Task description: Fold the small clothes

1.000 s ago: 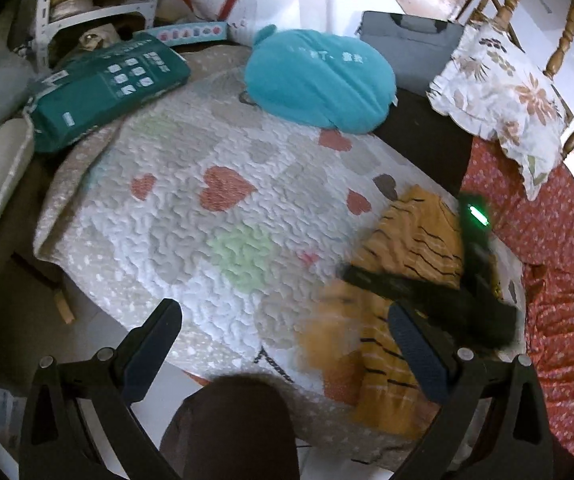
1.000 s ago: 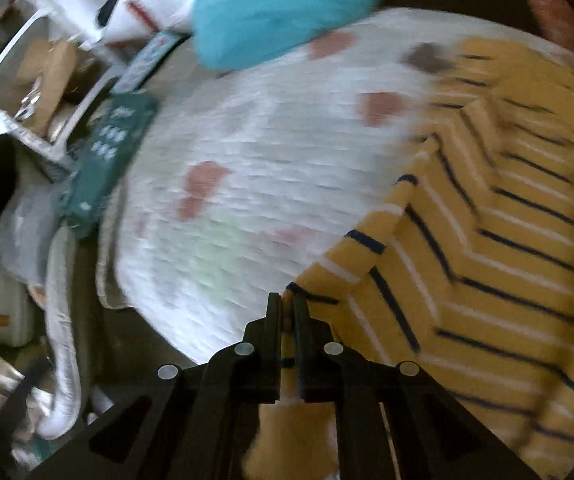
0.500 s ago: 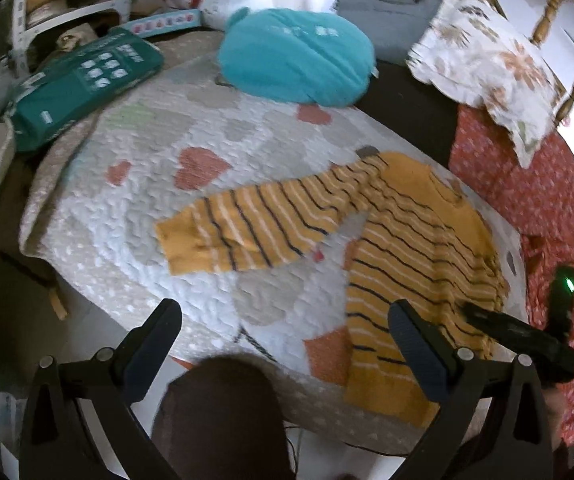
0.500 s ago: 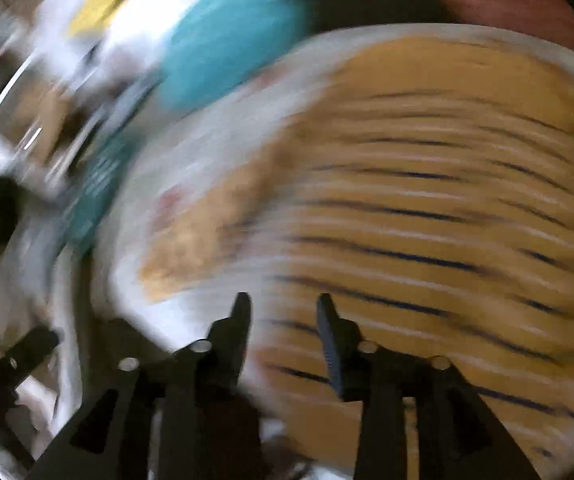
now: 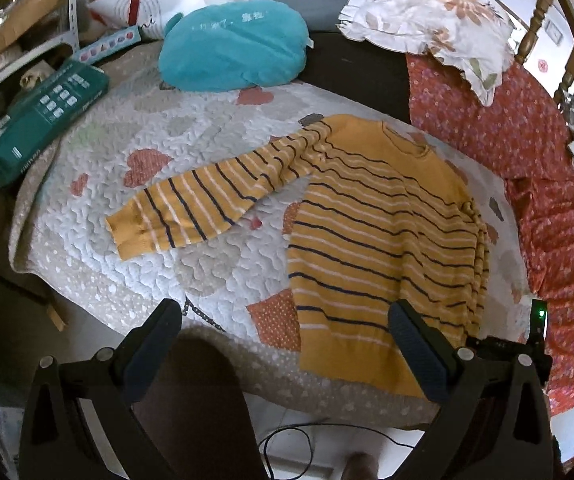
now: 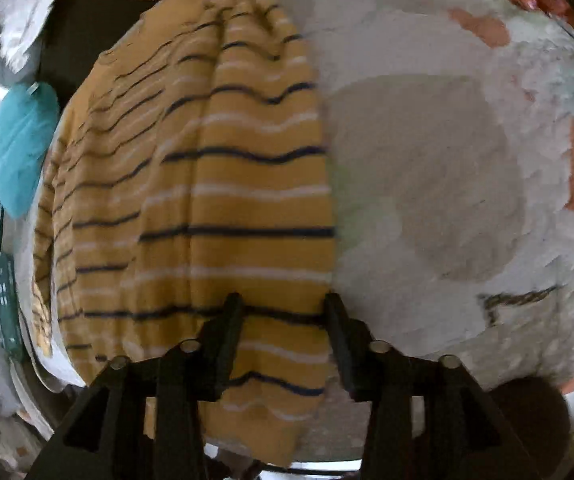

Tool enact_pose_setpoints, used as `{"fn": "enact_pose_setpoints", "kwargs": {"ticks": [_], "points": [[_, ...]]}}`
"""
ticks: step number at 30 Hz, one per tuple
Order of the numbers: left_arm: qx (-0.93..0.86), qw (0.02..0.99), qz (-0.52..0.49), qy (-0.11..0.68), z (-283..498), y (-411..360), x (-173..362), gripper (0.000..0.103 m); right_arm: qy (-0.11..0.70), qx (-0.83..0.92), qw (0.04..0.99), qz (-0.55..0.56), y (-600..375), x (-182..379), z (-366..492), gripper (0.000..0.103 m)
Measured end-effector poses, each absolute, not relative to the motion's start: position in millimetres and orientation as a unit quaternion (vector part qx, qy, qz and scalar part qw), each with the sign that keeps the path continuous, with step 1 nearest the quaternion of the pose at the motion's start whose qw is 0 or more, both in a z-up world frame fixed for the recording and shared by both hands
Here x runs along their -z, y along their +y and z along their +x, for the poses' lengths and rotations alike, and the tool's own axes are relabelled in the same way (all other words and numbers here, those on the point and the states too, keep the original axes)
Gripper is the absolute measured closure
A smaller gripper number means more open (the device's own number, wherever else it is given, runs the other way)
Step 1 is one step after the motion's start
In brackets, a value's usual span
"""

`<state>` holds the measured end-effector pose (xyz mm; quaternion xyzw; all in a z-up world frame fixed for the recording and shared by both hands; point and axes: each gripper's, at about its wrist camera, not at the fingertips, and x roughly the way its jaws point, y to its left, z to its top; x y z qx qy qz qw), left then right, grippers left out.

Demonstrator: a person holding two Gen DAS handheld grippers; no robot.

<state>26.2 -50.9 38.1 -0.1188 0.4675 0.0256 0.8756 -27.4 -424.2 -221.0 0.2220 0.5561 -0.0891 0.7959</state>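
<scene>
Yellow striped sweater (image 5: 383, 248) lies flat on the heart quilt (image 5: 207, 136), one sleeve stretched left | left claw (image 5: 287, 360) spread, empty | right claw (image 6: 283, 332) spread over the near-right sleeve | risk: grabbing several layers, bunching the fold.

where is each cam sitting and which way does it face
Left wrist: on the left gripper, held above the quilt's near edge, looking across the spread sweater toward the teal cushion; its open fingers, the person's leg and the right gripper show.
Right wrist: on the right gripper, low over the sweater's right edge, looking along the sweater; its open fingers show.
Shared: sweater, quilt, teal cushion.
</scene>
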Motion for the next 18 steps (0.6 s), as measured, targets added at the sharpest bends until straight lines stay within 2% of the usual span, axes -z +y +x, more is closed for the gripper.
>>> {"fn": "enact_pose_setpoints", "kwargs": {"ticks": [1, 4, 12, 14, 15, 17, 18], "points": [[-0.029, 0.878, -0.113, 0.465, 24.8, -53.3, -39.5, 0.000, 0.557, 0.072, 0.798, 0.219, -415.9, 223.0, -30.7, 0.096], [-0.038, 0.882, -0.095, 0.459, 21.4, -58.3, -45.6, 0.000, 0.541, 0.070, 0.816, 0.192, -407.3, 209.8, -49.4, 0.097], [-0.040, 0.885, -0.076, 0.458, 43.2, -60.7, -41.2, 0.000, 0.469, 0.297, 0.827, 0.084, -497.1, 123.6, -51.4, 0.096], [-0.038, 0.879, -0.077, 0.470, 55.2, -58.3, -28.6, 0.000, 0.471, 0.317, 0.816, 0.108, -511.3, 113.1, -58.2, 0.092], [-0.037, 0.875, -0.080, 0.476, 59.5, -56.8, -23.0, 0.000, 0.462, 0.318, 0.819, 0.120, -507.2, 106.3, -64.0, 0.088], [-0.030, 0.861, -0.096, 0.499, 73.9, -50.4, -2.8, 0.000, 0.442, 0.303, 0.835, 0.121, -488.0, 93.7, -76.4, 0.072], [-0.028, 0.850, -0.108, 0.515, 82.2, -46.3, 12.4, 0.000, 0.437, 0.281, 0.846, 0.121, -475.2, 88.9, -75.1, 0.058]]}}
